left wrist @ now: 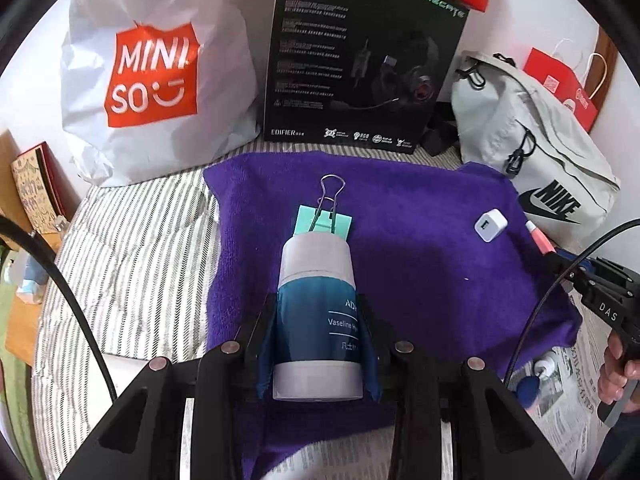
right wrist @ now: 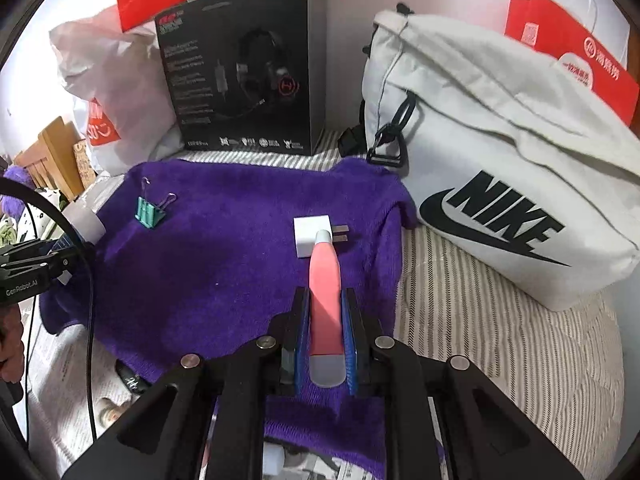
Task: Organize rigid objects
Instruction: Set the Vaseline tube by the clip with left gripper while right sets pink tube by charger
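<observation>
Grippers both carry loads above the purple towel (left wrist: pixel 440 280). Our left gripper (left wrist: pixel 318 344) is clamped on a blue-and-white Vaseline bottle (left wrist: pixel 316 300), its long axis running straight out along the fingers, cap end toward the teal binder clip (left wrist: pixel 324 220) just beyond it. Our right gripper (right wrist: pixel 325 336) pinches a slim pink tube (right wrist: pixel 325 292), likewise lengthwise, tip overlapping the white USB charger plug (right wrist: pixel 308 240) in view. We judge each load should land beside its neighbour: clip for the left hand, charger for the right.

Fluffy purple towel (right wrist: pixel 224 264); smooth plastic bottle (left wrist: pixel 316 312); wire-handled binder clip (right wrist: pixel 150 212).
</observation>
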